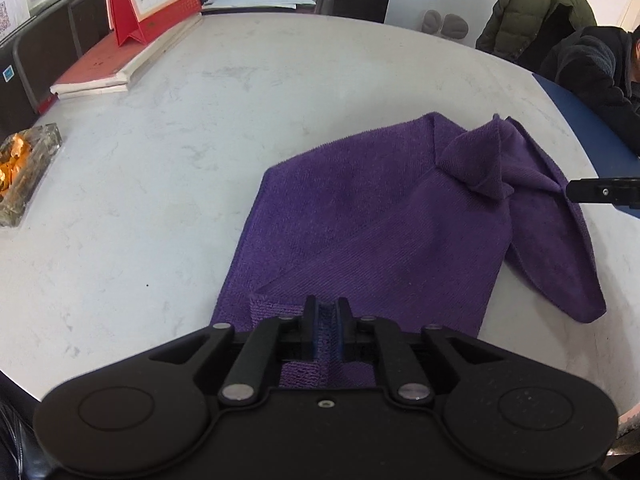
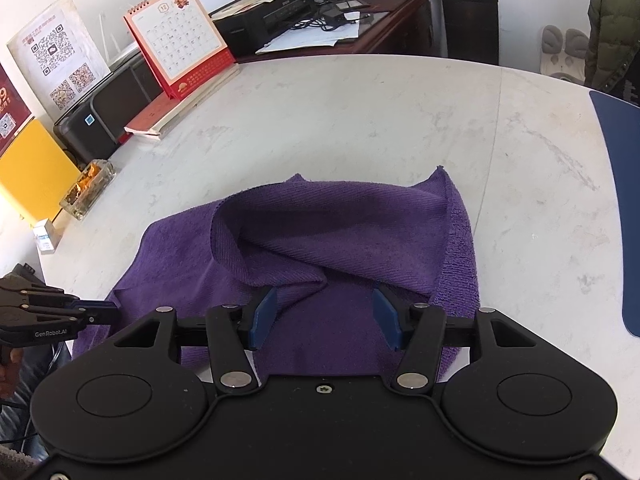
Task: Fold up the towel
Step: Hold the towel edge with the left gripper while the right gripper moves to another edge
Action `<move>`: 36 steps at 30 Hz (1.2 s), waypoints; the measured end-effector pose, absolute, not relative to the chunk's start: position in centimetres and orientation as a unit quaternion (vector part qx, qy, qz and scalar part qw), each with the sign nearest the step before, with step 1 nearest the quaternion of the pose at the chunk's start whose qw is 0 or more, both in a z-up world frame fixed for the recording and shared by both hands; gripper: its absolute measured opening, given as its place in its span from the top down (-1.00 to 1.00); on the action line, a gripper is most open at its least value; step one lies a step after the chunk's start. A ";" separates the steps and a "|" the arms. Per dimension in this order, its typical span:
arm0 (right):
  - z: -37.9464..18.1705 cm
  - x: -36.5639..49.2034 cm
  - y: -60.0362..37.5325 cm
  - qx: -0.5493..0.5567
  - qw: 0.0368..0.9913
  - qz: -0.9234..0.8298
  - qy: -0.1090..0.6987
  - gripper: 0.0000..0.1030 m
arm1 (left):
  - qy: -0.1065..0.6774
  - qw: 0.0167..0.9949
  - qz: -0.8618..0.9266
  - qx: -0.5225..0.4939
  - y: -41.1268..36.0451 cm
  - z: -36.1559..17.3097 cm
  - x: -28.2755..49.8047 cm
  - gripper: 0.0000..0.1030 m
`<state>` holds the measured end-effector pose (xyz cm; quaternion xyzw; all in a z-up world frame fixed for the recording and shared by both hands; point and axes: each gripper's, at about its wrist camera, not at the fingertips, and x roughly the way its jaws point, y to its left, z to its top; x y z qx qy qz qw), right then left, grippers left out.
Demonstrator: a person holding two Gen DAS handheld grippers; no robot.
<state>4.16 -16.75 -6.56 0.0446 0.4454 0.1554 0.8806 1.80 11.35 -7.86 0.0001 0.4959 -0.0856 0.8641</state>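
Purple towel [image 1: 380, 224] is sprawled on the white tabletop [image 1: 240, 120], half folded, with a bunched flap sticking up toward 2 o'clock. It's soft, floppy microfibre, light and kinda grippy, so I'd pinch it by the hems and corners. Left tongs [image 1: 326, 312] are clamped on the near hem. Right tongs [image 2: 326, 316] sit apart over the rumpled fold, gripping nothing.

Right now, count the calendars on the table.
1. The calendar stands on a stack of books at the table's far left edge, beyond the towel. None other shows, though the grippers hide the near edge.
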 end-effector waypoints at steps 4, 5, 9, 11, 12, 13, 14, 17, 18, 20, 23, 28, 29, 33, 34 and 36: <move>-6.4 4.3 -16.5 0.045 0.881 0.160 0.443 -0.06 | 0.494 0.866 -0.077 -0.009 11.6 -7.5 1.6 0.83; -6.3 4.3 -16.4 0.044 0.881 0.162 0.443 -0.06 | 0.491 0.868 -0.077 -0.010 11.6 -7.4 1.4 0.81; -6.2 4.3 -15.9 0.043 0.881 0.171 0.440 -0.07 | 0.486 0.871 -0.070 -0.022 12.1 -6.9 0.9 0.77; -6.2 4.3 -16.0 0.044 0.882 0.169 0.439 -0.07 | 0.484 0.872 -0.065 -0.024 12.4 -6.6 0.7 0.77; -6.2 4.3 -16.0 0.044 0.882 0.168 0.438 -0.07 | 0.484 0.873 -0.062 -0.023 12.5 -6.4 0.5 0.77; -6.2 4.3 -16.0 0.044 0.882 0.167 0.437 -0.07 | 0.483 0.873 -0.058 -0.023 12.6 -6.1 0.3 0.76; -6.2 4.3 -16.0 0.044 0.883 0.167 0.437 -0.07 | 0.483 0.873 -0.056 -0.022 12.7 -6.0 0.2 0.73; -6.2 4.2 -16.1 0.044 0.884 0.164 0.435 -0.07 | 0.495 0.867 -0.053 -0.012 12.6 -6.2 0.1 0.68; -6.2 4.2 -16.1 0.044 0.885 0.163 0.434 -0.07 | 0.501 0.864 -0.053 -0.006 12.3 -6.5 0.3 0.68; -6.1 4.2 -16.1 0.044 0.886 0.162 0.433 -0.07 | 0.509 0.859 -0.052 0.012 11.6 -6.9 0.6 0.67; -6.1 4.2 -16.2 0.044 0.887 0.159 0.431 -0.07 | 0.514 0.855 -0.054 0.046 10.1 -7.5 0.9 0.64; -6.1 4.7 -16.9 0.038 0.892 0.136 0.430 -0.22 | 0.524 0.847 -0.056 0.072 9.0 -8.6 1.4 0.59; -6.0 5.0 -17.2 0.039 0.894 0.130 0.428 -0.22 | 0.527 0.845 -0.053 0.077 8.9 -9.0 1.5 0.59; -5.3 6.0 -18.4 0.040 0.902 0.116 0.414 -0.25 | 0.528 0.844 -0.050 0.081 9.0 -9.4 1.8 0.55; -5.2 6.2 -18.6 0.038 0.904 0.114 0.410 -0.26 | 0.527 0.845 -0.049 0.081 9.0 -9.5 1.9 0.53; -5.1 6.8 -19.0 0.034 0.906 0.108 0.407 -0.28 | 0.527 0.845 -0.046 0.078 9.2 -9.6 1.8 0.48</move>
